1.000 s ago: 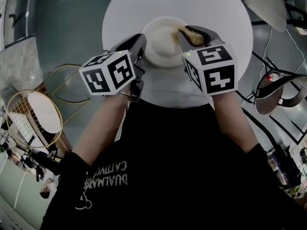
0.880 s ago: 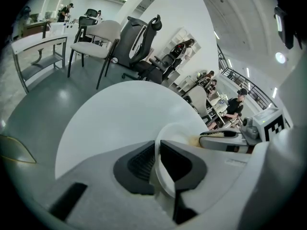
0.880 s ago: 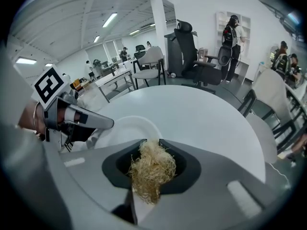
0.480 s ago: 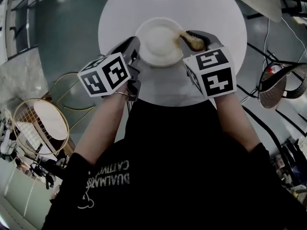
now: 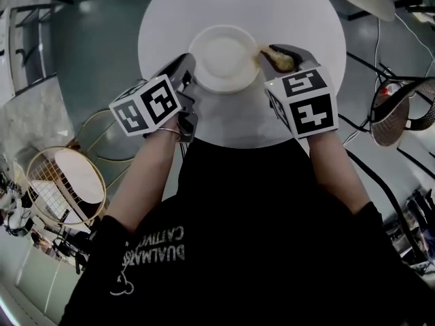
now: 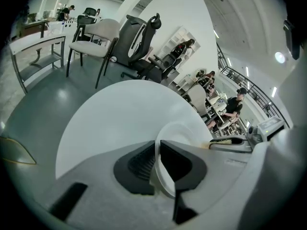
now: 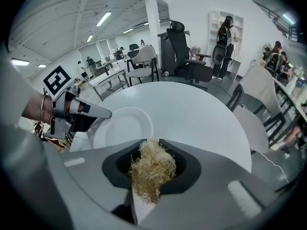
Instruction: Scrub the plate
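Note:
A white plate (image 5: 221, 53) lies on the round white table (image 5: 299, 19). My left gripper (image 5: 190, 73) is shut on the plate's left rim; in the left gripper view the thin rim (image 6: 160, 174) is pinched between the dark pads. My right gripper (image 5: 272, 51) is shut on a straw-coloured fibrous scrubber (image 5: 279, 58), which sits at the plate's right edge. In the right gripper view the scrubber (image 7: 151, 169) bulges out between the jaws, with the plate (image 7: 122, 126) just ahead to the left and the left gripper (image 7: 81, 114) on its far rim.
A gold-framed round side table (image 5: 64, 182) stands at lower left and a mesh chair (image 5: 397, 117) at right. Office chairs (image 6: 139, 37) stand beyond the table's far edge. The person's black apron fills the lower head view.
The right gripper with the scrubber has slid right, from over the plate's inner right part to its right edge. The left gripper still holds the rim.

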The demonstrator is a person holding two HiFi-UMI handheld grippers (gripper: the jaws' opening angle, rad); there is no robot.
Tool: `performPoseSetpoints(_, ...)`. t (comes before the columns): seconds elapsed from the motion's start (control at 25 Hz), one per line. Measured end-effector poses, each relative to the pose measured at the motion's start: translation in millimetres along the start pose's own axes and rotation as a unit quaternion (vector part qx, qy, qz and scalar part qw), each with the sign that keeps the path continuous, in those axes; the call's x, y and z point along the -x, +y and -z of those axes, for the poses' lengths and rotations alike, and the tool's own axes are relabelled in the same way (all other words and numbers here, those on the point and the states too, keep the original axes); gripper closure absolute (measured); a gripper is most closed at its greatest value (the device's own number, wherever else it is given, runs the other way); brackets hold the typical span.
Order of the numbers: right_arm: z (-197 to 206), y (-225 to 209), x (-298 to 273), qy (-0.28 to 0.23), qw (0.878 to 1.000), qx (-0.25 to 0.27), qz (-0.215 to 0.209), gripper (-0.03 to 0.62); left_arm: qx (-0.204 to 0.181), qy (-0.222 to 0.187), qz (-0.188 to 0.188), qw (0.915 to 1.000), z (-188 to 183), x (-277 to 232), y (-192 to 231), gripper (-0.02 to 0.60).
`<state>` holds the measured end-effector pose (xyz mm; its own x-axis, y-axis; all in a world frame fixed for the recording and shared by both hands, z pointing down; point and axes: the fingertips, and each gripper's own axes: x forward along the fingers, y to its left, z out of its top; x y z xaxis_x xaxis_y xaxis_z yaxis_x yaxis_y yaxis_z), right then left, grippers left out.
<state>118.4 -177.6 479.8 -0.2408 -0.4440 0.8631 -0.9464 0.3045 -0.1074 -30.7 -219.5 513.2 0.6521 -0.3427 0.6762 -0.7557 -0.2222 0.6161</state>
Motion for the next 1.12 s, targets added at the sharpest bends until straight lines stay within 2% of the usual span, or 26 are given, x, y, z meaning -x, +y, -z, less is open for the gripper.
performPoseSetpoints(0.56,13.9,-12.5,10.5,0.015,0.999,-0.014,0.032,0.507,0.005,0.002,0.002,1.0,2.5,2.2,-0.4,0.543)
performPoseSetpoints(0.68,2.7,-15.7,18.9,-0.014,0.999,-0.031,0.034,0.507,0.017,-0.004,-0.003,0.9998,2.8,3.1,-2.0,0.543)
performPoseSetpoints(0.76,-13.1,-5.8,20.9,-0.05,0.998,-0.045,0.008,0.505,0.035,-0.01,-0.006,0.9993,5.0,4.6,-2.2,0.545)
performPoseSetpoints(0.84,-25.3,16.0,15.8,-0.072,0.995,-0.062,-0.041,0.505,0.055,-0.016,-0.009,0.9983,10.6,6.3,-2.4,0.545)
performPoseSetpoints(0.96,-30.9,52.8,1.5,-0.064,0.99,-0.069,-0.104,0.505,0.088,-0.026,-0.012,0.9957,18.8,7.2,-5.5,0.546)
performPoseSetpoints(1.12,-28.2,91.2,-14.6,-0.041,0.989,-0.042,-0.133,0.503,0.123,-0.025,-0.006,0.992,28.2,11.3,-6.1,0.546)
